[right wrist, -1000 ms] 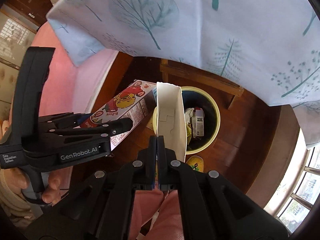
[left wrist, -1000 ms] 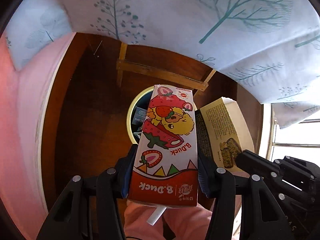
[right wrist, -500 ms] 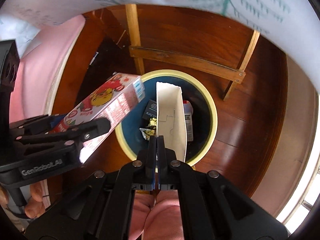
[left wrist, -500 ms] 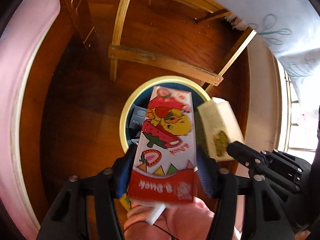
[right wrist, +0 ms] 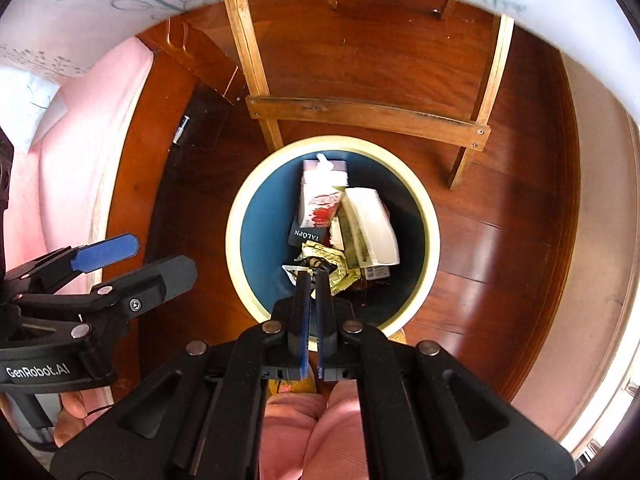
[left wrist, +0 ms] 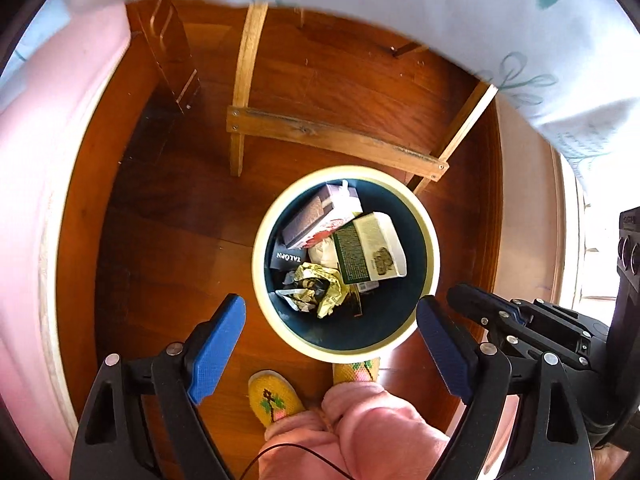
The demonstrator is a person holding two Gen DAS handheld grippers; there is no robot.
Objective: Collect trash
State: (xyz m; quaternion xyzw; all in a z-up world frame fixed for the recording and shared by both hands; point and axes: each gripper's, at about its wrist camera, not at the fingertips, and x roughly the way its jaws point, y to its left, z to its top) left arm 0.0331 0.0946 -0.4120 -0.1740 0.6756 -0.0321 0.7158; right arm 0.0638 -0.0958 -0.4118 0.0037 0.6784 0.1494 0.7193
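Both grippers hang over the round bin (left wrist: 434,258) on the wooden floor. The left gripper (left wrist: 332,320) has just been opening: its blue pads stand spread wide at 8 and 4 o'clock of the bin, with nothing between them. The right gripper (right wrist: 315,280) shows a thin slit between its pads, which grip nothing.

The strawberry carton (left wrist: 320,216) lies inside the bin toward 11 o'clock, leaning on the bin wall. Just beside it, toward 2 o'clock, lies the green-and-white box (left wrist: 370,250), tilted. Below them sits a crumpled yellow wrapper (left wrist: 320,284), with a black packet (left wrist: 286,258) at 9 o'clock.

Only the left wrist view shows the box's printed green face and two yellow slippers (left wrist: 276,396) at 6 o'clock under pink trouser legs (left wrist: 360,428). Only the right wrist view shows the box's plain white side, the left gripper side-on at 8 o'clock, and fingers (right wrist: 72,412) holding its handle.
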